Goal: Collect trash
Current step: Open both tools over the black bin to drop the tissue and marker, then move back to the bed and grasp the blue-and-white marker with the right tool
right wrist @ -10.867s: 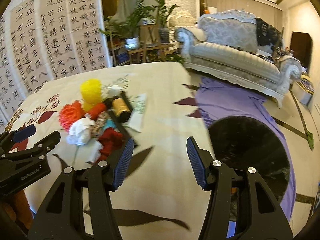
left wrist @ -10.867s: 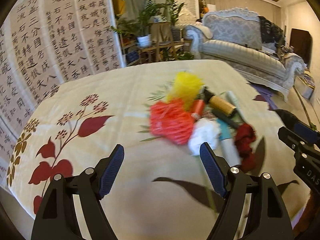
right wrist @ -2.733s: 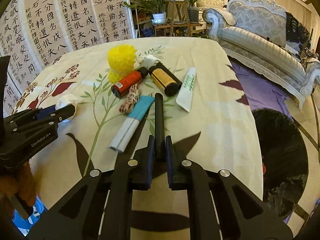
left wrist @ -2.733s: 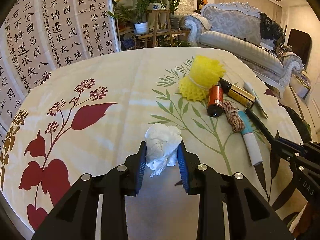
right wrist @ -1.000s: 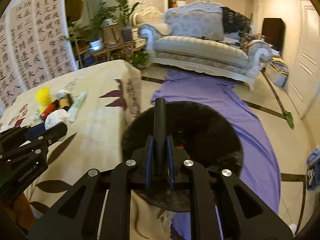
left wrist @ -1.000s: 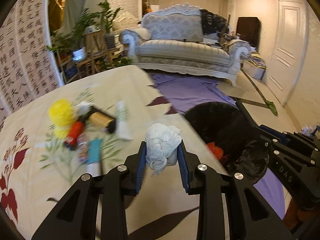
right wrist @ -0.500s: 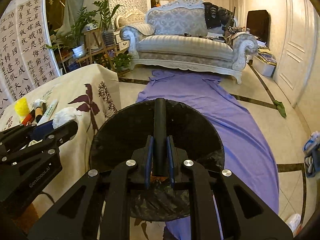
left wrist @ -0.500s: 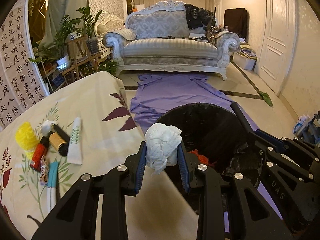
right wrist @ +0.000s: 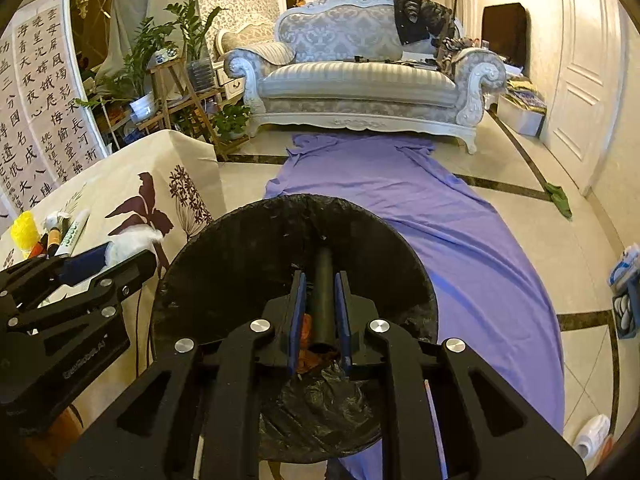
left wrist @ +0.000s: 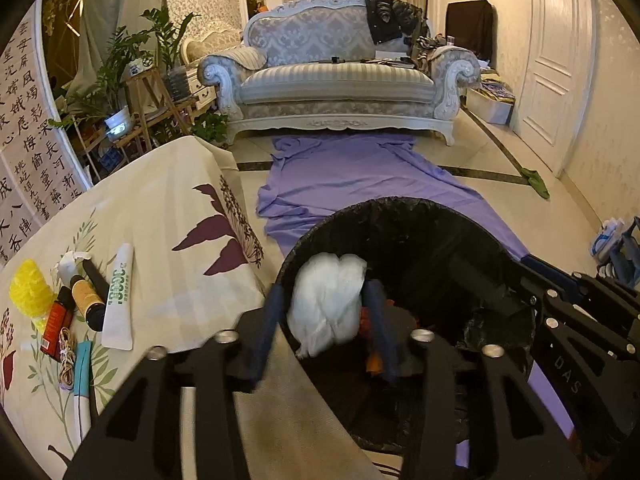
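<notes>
White crumpled tissue sits between the blue pads of the left gripper, whose jaws have just been opening; a gap shows beside the left pad, so the wad is no longer pinched. It hangs over the near rim of the black-lined trash bin, with red and orange scraps visible inside below it. The right wrist view shows what that one cannot: the right gripper over the middle of the bin, its jaws also just parting slightly, a dark tube lying between the pads with thin gaps on both sides. From there the left tongs appear side-on at the bin's left edge, tissue at their tip. Only the left view shows the tablecloth's remaining litter clearly: a white-and-green tube, a brown bottle, a red bottle and a yellow foam net near the table's far left edge. Beyond lie a purple sheet and a sofa.
</notes>
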Demonstrator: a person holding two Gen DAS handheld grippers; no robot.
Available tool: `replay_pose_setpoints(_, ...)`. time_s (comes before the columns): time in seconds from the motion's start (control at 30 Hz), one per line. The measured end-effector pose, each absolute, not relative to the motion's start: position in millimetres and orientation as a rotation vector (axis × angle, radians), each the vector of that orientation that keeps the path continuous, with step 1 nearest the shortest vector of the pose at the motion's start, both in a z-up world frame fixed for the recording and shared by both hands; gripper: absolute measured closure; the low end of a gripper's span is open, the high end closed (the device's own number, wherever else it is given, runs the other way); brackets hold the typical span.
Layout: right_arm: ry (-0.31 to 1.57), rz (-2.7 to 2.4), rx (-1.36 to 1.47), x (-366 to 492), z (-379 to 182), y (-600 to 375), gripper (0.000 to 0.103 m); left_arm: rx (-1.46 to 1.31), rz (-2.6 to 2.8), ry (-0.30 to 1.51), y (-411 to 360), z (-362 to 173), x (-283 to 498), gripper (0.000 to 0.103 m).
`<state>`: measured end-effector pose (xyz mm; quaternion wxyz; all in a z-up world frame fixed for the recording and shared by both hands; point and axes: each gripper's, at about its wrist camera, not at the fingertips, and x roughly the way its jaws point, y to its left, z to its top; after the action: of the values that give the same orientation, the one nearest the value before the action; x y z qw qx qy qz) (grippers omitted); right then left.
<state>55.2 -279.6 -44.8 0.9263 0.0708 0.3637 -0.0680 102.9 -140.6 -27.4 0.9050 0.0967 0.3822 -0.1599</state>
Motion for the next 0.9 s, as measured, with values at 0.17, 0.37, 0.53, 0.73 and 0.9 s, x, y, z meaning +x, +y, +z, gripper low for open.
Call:
replay_pose_setpoints(0.17, 0.747, -0.151, 0.155, 53, -45, -280, 0.08, 0.186, -0.323, 0.791, -135, -25, 103, 0.041)
replay_pose_setpoints(0.37, 0.741, -0.155, 0.149, 51, -42, -279, 0.074, 0.174, -0.308, 0.777, -129, -19, 97, 0.032)
replay_pose_setpoints(0.53, 0.737, -0.148, 0.145, 49, -37, -270, 0.066, 0.161, -0.281, 0.774, -113, -13, 95, 0.03)
replay_pose_setpoints(0.73, 0.742, -0.106, 0.131, 50, -34, -248, 0.061, 0.145, -0.219, 0.77, -84, -7, 91, 0.029)
replay_pose_setpoints(0.9, 0.743, -0.056, 0.109, 54, -30, -223, 0.061, 0.118, -0.15, 0.76, -50, -2, 89, 0.027)
